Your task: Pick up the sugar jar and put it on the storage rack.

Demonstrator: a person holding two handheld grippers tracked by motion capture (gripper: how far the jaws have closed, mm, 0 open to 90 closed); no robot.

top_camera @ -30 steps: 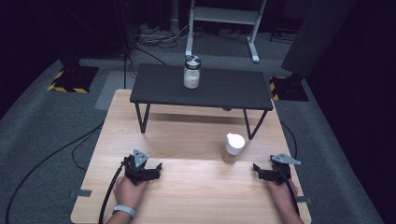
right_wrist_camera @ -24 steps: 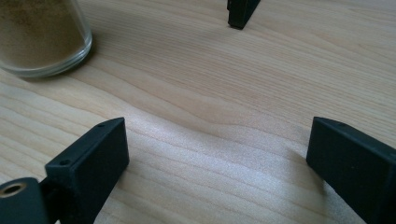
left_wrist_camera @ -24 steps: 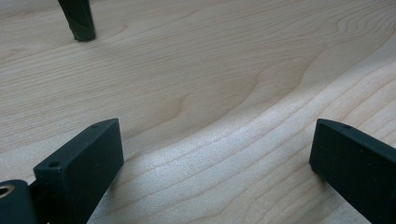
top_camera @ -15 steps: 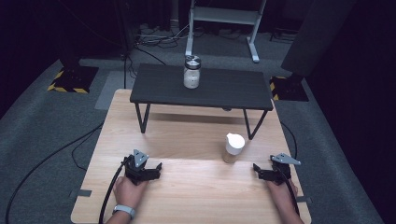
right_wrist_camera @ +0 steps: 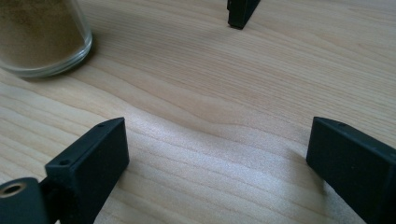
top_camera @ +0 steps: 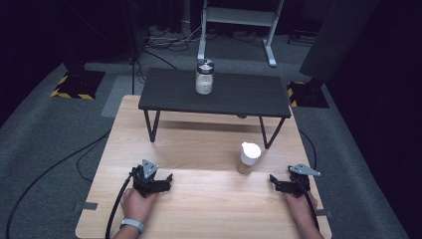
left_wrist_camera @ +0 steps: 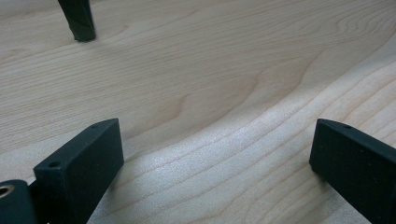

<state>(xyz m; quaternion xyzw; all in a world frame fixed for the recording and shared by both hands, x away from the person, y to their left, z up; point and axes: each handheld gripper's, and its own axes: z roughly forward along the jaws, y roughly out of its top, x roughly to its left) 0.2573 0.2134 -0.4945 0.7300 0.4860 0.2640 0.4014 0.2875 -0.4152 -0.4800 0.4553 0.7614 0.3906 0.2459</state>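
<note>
Nothing is being moved since the earlier frames. Both grippers are being rested on the wooden table (top_camera: 209, 199), jaws spread wide with only bare wood between them: the left gripper (top_camera: 167, 180) and the right gripper (top_camera: 274, 181). A white-lidded jar of brown powder (top_camera: 248, 158) is being left standing near the right gripper, untouched. A second jar (top_camera: 204, 77) is being kept on the black low table (top_camera: 249, 94) beyond.

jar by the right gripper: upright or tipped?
Upright. The jar stands on its base on the wooden table, white lid on top, apart from the right gripper.
</note>
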